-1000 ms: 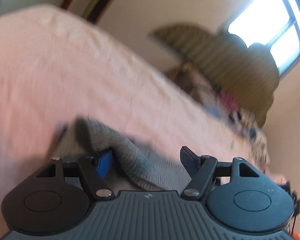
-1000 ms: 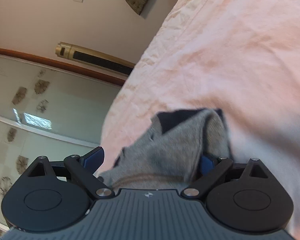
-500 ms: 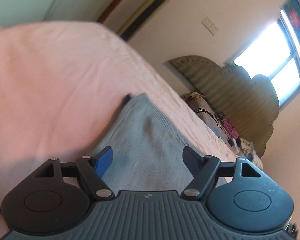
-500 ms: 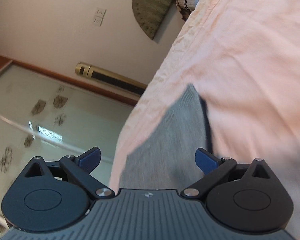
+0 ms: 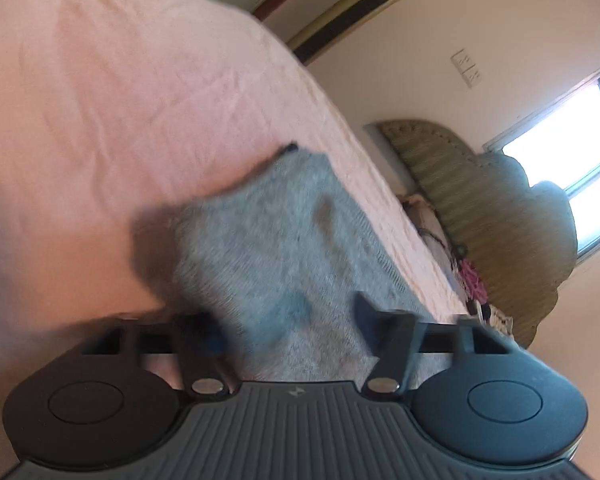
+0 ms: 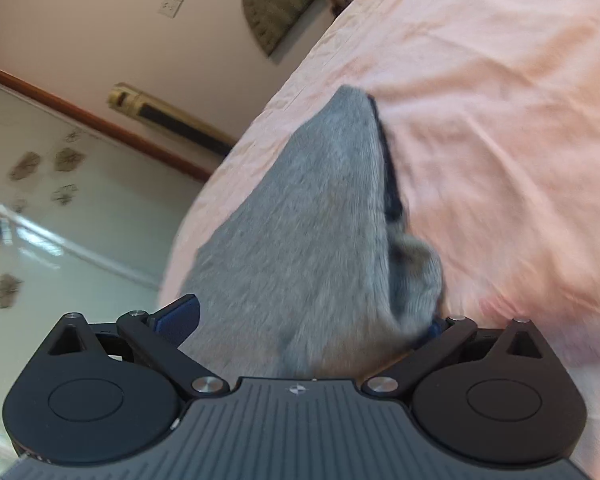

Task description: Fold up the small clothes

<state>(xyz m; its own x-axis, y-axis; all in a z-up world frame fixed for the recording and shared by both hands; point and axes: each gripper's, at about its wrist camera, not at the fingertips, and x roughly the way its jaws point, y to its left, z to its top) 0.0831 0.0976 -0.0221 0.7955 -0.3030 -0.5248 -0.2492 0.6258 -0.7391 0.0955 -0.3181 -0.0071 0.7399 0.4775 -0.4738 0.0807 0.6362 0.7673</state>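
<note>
Two tools at the near hem of a grey knit

Both work over the grey garment [image 5: 284, 240] lying flat on the pink bed [image 5: 100, 80]. Left tool [image 5: 288, 320] is closing, cloth between its blurred fingers, though contact seems not yet made. Right tool [image 6: 312, 320] stands spread, fabric bunched by its right finger. Best to pinch both corners evenly, lift together, and carry the edge straight over

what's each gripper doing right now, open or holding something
left gripper: jaws closing, grey garment between them, too blurred to tell a grip
right gripper: open, the garment lies between its fingers
</note>
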